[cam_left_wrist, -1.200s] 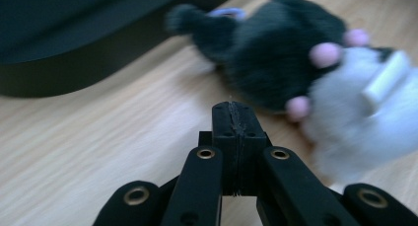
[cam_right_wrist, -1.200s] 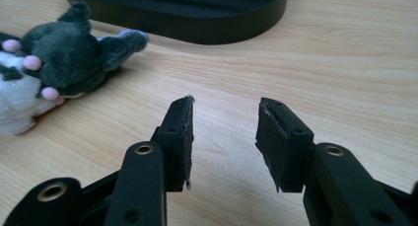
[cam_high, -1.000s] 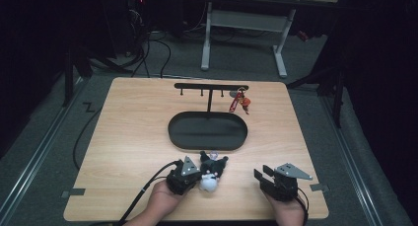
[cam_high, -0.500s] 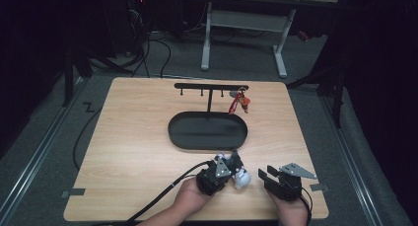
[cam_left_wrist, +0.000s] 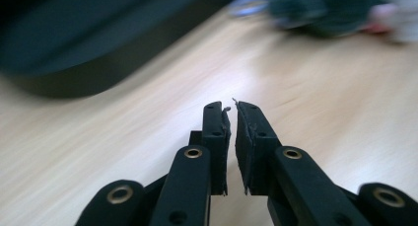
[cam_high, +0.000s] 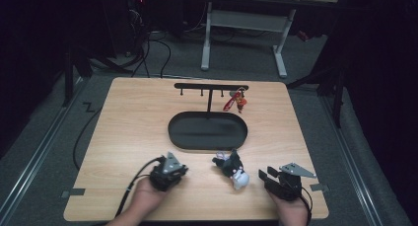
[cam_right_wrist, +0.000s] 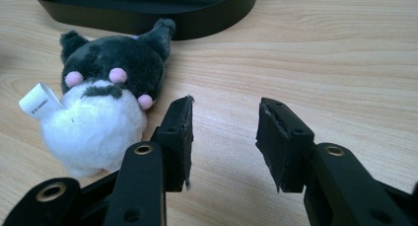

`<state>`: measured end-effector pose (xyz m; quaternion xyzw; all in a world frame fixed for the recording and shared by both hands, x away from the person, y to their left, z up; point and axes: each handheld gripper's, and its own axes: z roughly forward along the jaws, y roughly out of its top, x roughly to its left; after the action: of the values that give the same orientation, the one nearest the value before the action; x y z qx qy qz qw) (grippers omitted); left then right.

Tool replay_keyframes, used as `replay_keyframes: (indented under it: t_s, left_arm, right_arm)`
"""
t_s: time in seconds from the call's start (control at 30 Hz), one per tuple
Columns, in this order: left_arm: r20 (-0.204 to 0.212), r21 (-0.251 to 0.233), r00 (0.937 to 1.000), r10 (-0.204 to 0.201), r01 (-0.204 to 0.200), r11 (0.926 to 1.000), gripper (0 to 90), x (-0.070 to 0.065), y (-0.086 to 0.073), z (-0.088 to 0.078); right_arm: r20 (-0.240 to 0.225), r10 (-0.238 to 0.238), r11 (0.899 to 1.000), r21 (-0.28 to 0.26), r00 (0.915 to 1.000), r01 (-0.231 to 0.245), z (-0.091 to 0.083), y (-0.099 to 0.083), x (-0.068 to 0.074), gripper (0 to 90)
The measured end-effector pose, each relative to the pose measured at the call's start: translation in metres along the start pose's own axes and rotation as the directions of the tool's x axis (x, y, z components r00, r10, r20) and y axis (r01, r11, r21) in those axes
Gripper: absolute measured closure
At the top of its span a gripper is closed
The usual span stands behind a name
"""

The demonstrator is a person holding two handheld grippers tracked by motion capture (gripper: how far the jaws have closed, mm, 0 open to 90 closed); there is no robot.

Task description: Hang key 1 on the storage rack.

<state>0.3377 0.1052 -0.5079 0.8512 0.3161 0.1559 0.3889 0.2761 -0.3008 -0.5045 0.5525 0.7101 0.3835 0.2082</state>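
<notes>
My left gripper (cam_high: pixel 168 170) sits near the counter's (cam_high: pixel 128 127) front edge with its fingers (cam_left_wrist: pixel 216 137) drawn almost together around nothing. My right gripper (cam_high: pixel 276 179) rests by the front right corner with its fingers (cam_right_wrist: pixel 177 132) spread wide and empty. The black-and-white plush toy (cam_high: pixel 232 169) lies on the counter between them, nearer the right one, just in front of the black oval tray (cam_high: pixel 207 131).
</notes>
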Motion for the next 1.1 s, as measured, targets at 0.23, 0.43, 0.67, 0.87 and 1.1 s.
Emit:
replay_keyframes:
  t_s: [0.23, 0.43, 0.67, 0.87, 1.1]
  left_arm:
    - [-0.113, -0.032, 0.9909, -0.074, 0.07, 0.997, 72.3, 0.049, -0.031, -0.023]
    - [-0.124, -0.037, 0.9875, -0.098, 0.094, 0.9949, 51.7, 0.06, -0.034, -0.023]
    - [-0.117, -0.038, 0.9879, -0.102, 0.098, 0.9945, 44.7, 0.064, -0.033, -0.019]
    - [-0.118, -0.045, 0.9896, -0.083, 0.078, 0.9959, 42.3, 0.063, -0.032, -0.018]
    - [-0.101, -0.051, 0.992, -0.076, 0.071, 0.9962, 41.7, 0.062, -0.032, -0.017]
  right_arm:
    - [0.012, -0.005, 1.0, 0.02, 0.9999, 0.005, 0.005, 0.0, 0.0, 57.1]
    - [0.034, 0.011, 0.999, 0.037, 0.9993, -0.012, 0.008, -0.001, -0.002, 56.4]
    - [0.049, 0.038, 0.998, 0.052, 0.998, -0.041, 0.009, -0.005, -0.007, 56.4]
    - [0.065, 0.019, 0.996, 0.086, 0.9977, -0.024, 0.012, -0.005, -0.006, 55.6]
    - [0.077, -0.023, 0.983, 0.185, 0.9968, 0.008, 0.015, 0.004, 0.002, 54.1]
